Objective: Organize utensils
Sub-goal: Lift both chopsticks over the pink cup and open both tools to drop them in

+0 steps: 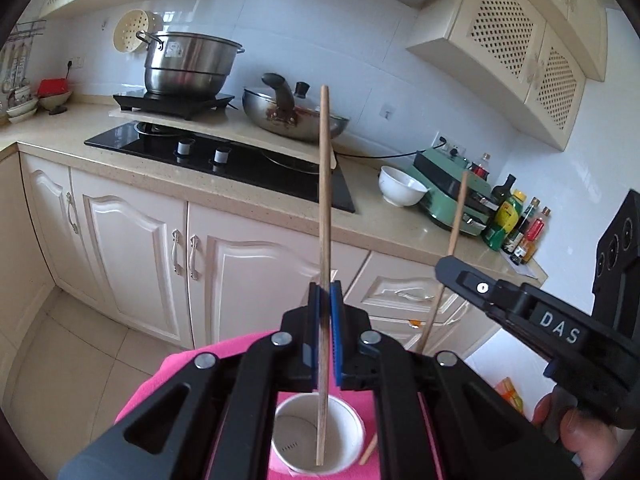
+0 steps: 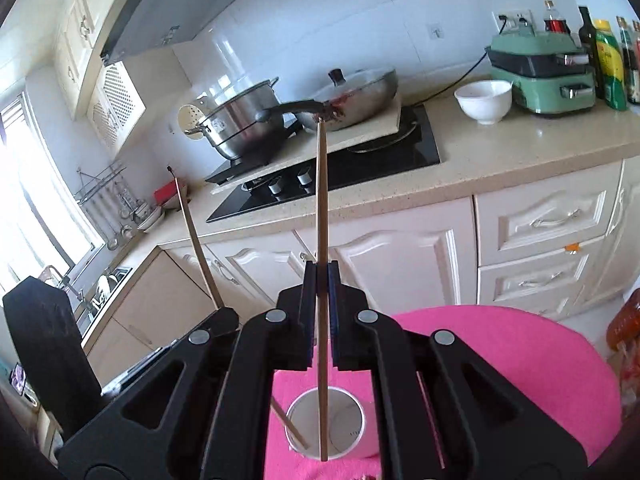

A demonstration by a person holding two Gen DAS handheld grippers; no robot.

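The pink cloth [image 2: 500,360] covers the desk, and on it stands one white paper cup [image 1: 352,432], with the two chopsticks held upright above its mouth. The left gripper [image 1: 325,292] is clenched on one chopstick [image 1: 325,200] and the right gripper [image 2: 321,276] is clenched on the other chopstick [image 2: 322,200]. I judge the risks so: the light cup may tip over if a lower tip pushes its rim, the two sticks may cross and knock each other since both aim at the same small opening, and a thin stick may pivot between the pads and fall beside the cup.
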